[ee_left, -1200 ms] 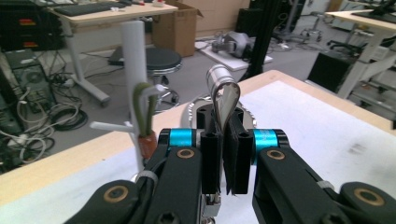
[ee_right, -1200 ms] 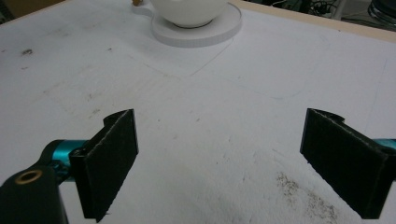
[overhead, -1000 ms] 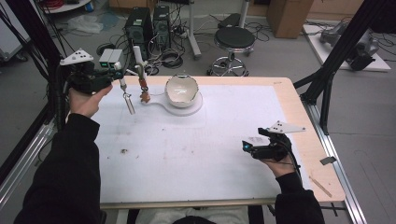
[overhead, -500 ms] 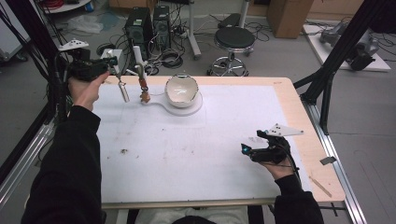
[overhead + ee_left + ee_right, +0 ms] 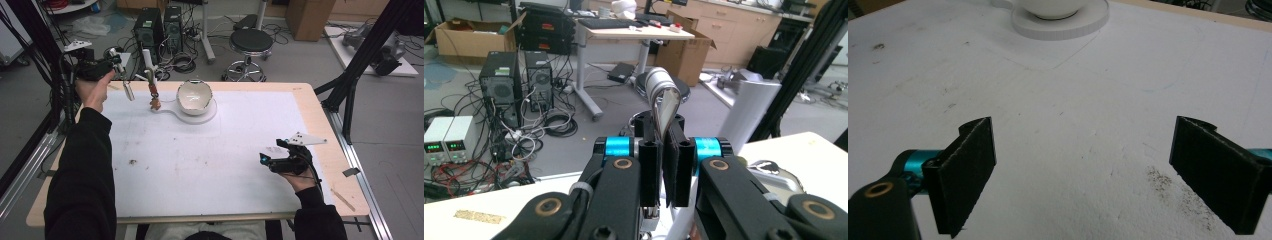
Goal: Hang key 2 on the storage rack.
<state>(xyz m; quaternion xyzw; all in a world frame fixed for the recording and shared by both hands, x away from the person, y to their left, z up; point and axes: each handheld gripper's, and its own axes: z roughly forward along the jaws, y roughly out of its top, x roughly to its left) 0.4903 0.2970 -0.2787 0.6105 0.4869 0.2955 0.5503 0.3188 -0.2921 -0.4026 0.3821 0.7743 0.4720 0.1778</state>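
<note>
My left gripper [image 5: 119, 64] hangs over the table's far left corner, shut on a metal utensil [image 5: 128, 90] that dangles below it. In the left gripper view the utensil's looped silver handle [image 5: 661, 97] sticks up from between the closed pads of the gripper [image 5: 663, 131]. A white bowl [image 5: 193, 96] sits on a round white base [image 5: 211, 114] at the far middle. Just left of it a small stand [image 5: 153, 96] carries a brown piece. My right gripper [image 5: 265, 159] rests low at the table's right, open, with bare sheet between its pads [image 5: 968, 170].
A white sheet [image 5: 210, 160] covers the wooden table [image 5: 320, 120]. A white post [image 5: 147, 59] rises behind the stand. Black frame struts [image 5: 350, 85] stand at the right. Computers, cables and a stool [image 5: 252, 40] crowd the floor beyond the far edge.
My left hand has moved away from the stand, toward the far left corner, carrying the utensil with it. The right hand has stayed in place.
</note>
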